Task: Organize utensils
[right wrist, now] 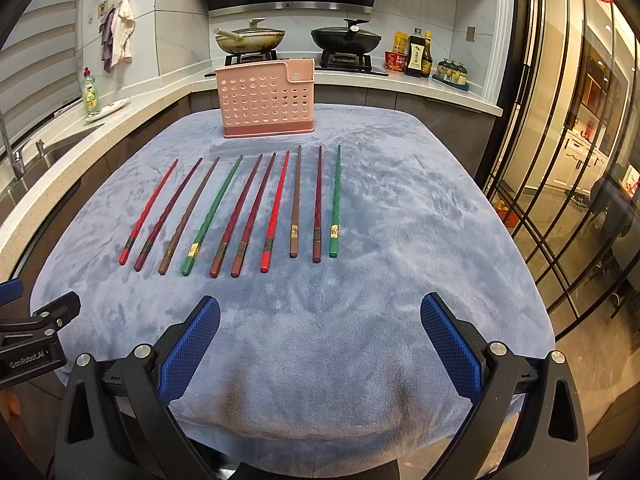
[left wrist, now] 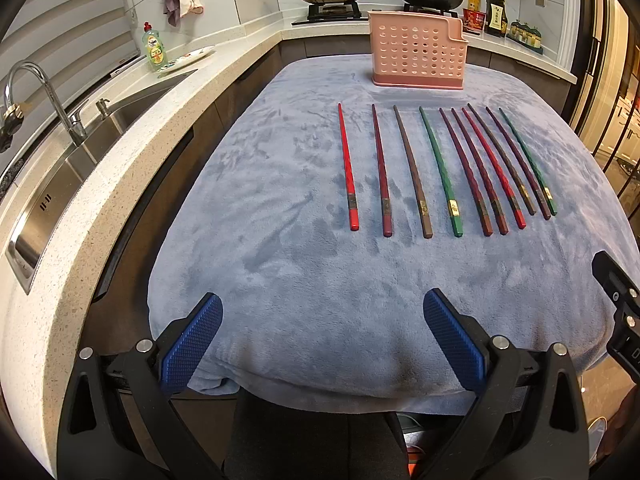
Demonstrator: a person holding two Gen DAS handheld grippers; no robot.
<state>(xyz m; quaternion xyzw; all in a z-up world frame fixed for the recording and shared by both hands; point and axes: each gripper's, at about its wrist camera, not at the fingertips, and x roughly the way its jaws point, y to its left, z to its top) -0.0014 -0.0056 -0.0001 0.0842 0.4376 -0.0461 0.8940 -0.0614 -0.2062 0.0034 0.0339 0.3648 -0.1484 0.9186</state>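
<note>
**Start state: ten chopsticks laid out, holder empty-handed approach**

Kitchen setting: pale speckled stone counter (left wrist: 132, 168) runs along the left with a steel sink (left wrist: 60, 184), and two lidded pans sit on the hob behind. Work surface is a table draped in a plush grey-blue cloth (right wrist: 400, 240).

Pink perforated plastic utensil holder (right wrist: 266, 98) stands upright at the far edge of the cloth, roughly central. Its open top faces up, so sticks can likely be dropped in vertically.

Ten lacquered chopsticks (right wrist: 236, 212) in red, maroon, brown and green lie in one row mid-cloth, between holder and near edge. Thick ends point to the near edge, tips toward the holder. The left four are spaced apart; the rest lie closer together. Colours are mixed, so pairing by colour may be part of the job. The spacing probably leaves room for a finger on each side of a stick.

Left gripper (left wrist: 322, 338): blue-padded jaws fully apart, nothing between them, hovering over the near edge and angled down.

Right gripper (right wrist: 320, 338): same, jaws wide, empty, above the near edge.

Judgement: no stick moved yet; first pick is pending.
</note>
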